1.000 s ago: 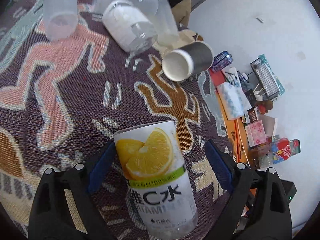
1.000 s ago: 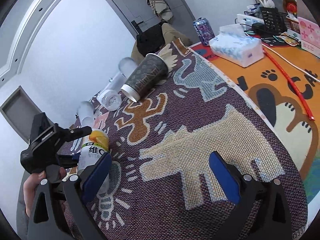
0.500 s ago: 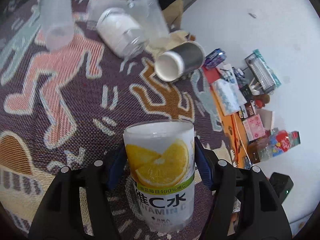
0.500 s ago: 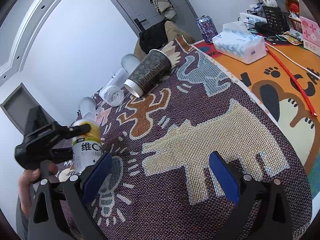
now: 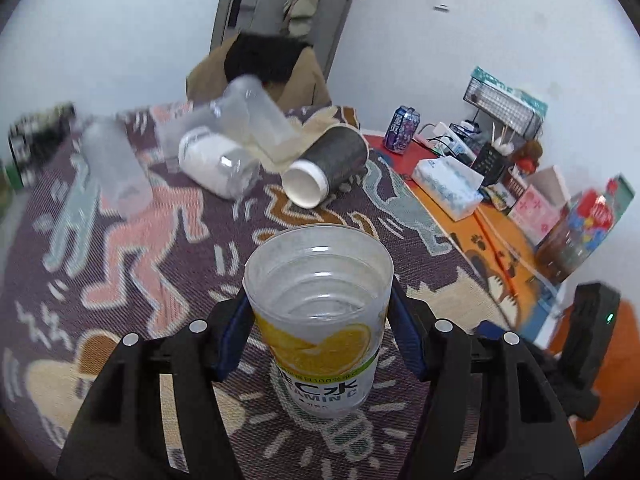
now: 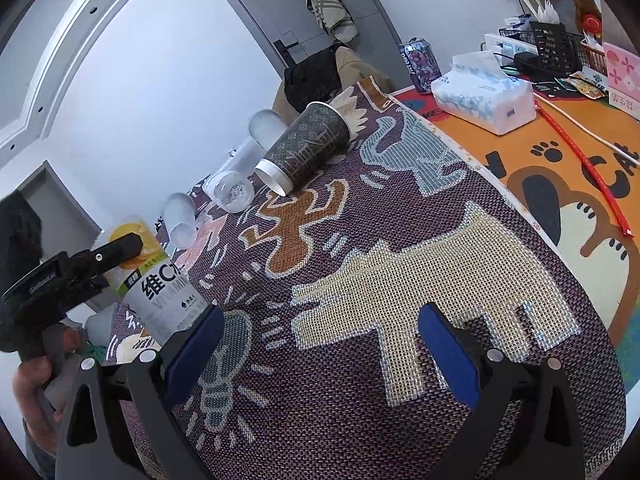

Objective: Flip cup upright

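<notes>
While left tongs [image 5: 320,320] pinch lemon cup [image 5: 320,312] (base hidden) | right tongs [image 6: 320,344] spread

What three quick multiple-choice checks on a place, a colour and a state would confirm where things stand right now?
1. Where is the lemon-label cup? A in the left gripper; B in the right gripper; C beside the tissue pack.
2. What colour are the gripper pads? A red; B blue; C white.
3. How does the dark paper cup sit? A upright; B lying on its side; C stacked.

Answers: 1 A, its pads press both sides of the cup. 2 B, both views show blue. 3 B, its white rim faces sideways on the woven mat.
</notes>
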Demonstrator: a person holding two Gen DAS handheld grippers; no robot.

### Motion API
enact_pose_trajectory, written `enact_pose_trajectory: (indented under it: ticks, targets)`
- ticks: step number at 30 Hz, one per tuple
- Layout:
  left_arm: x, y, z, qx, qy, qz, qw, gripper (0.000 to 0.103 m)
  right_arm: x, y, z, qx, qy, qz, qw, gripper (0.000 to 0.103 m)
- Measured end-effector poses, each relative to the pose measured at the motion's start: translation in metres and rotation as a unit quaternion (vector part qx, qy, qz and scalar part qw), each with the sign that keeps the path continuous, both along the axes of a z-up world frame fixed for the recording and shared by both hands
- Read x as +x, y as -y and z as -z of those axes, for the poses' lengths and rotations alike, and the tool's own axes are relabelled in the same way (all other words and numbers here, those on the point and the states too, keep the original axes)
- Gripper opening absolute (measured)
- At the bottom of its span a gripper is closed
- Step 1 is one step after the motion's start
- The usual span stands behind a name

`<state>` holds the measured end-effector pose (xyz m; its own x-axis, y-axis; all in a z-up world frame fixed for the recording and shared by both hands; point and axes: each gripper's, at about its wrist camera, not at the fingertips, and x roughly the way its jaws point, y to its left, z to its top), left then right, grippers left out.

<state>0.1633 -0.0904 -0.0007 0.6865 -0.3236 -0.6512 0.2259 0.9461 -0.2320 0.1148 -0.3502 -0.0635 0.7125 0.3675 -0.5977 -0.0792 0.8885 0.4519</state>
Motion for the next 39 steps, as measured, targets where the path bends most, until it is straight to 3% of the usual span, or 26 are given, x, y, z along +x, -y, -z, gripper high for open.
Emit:
enact_pose_trajectory:
  ticks: [7, 16, 19, 21, 23, 39]
  targets:
    - [-0.015, 0.018, -0.005, 0.064, 0.062, -0.008, 0.996, 0.063, -0.002, -0.002, 0.0, -0.007, 0.003, 0.0, 1.0, 0.095]
    - [-0.026, 0.035, 0.008, 0.087, 0.091, -0.001, 0.992, 0.063, -0.005, 0.001, 0.002, -0.009, 0.003, 0.008, 1.0, 0.095]
    - [-0.029, 0.037, 0.012, 0.079, 0.084, 0.01, 0.9933, 0.064, -0.005, 0.0, 0.004, -0.009, 0.001, 0.008, 1.0, 0.095]
    - [-0.031, 0.035, 0.014, 0.071, 0.075, 0.012, 0.9945, 0.084, -0.006, -0.001, 0.004, -0.009, 0.001, 0.007, 1.0, 0.095]
    - [-0.034, 0.031, 0.014, 0.059, 0.077, 0.01, 0.9952, 0.09, -0.006, -0.001, 0.004, -0.009, 0.001, 0.007, 1.0, 0.095]
    - [-0.067, 0.013, -0.005, 0.039, 0.096, -0.006, 0.9946, 0.097, -0.023, -0.01, -0.015, -0.021, 0.029, -0.003, 0.999, 0.095]
